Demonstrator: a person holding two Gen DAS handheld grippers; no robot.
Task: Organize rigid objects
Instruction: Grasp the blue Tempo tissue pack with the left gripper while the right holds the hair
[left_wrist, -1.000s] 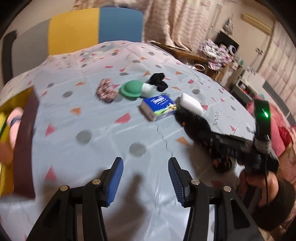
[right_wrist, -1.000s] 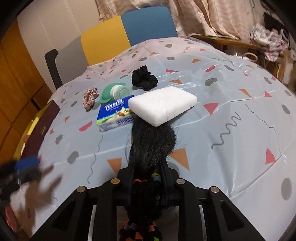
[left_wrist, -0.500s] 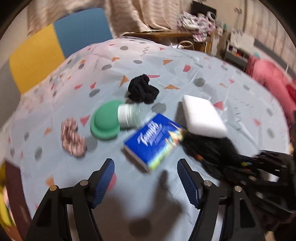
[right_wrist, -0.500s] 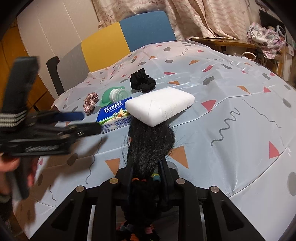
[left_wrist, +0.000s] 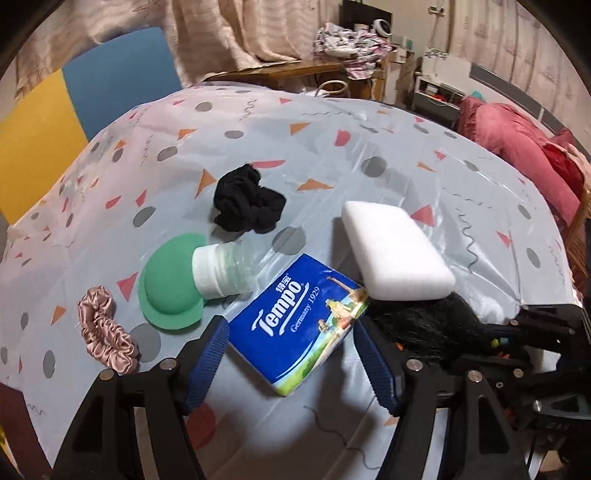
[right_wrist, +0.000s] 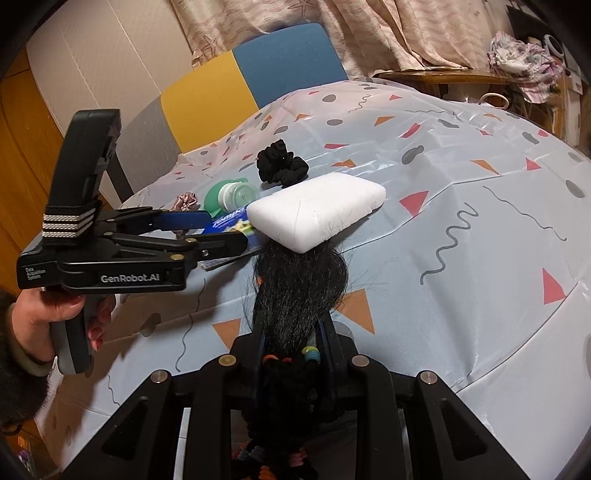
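Blue-padded left gripper (left_wrist: 291, 354) spread, straddling tissue pack (left_wrist: 299, 325); right gripper (right_wrist: 291, 332) clamps black hairpiece (right_wrist: 299, 280).

Bench (left_wrist: 388, 155) covered by a pale blue patterned cloth. Lying on it: black scrunchie (left_wrist: 249, 206), pink scrunchie (left_wrist: 105, 334), green-capped bottle (left_wrist: 192, 278) on its side, tissue pack (left_wrist: 299, 328), and white sponge (left_wrist: 395, 251) just beside the pack.

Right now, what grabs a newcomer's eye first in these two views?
The blue tissue pack sits between the open left claw, near the front of the patterned tablecloth. Beside it, the right claw is clamped on a black hair bundle, whose tip meets a white sponge.
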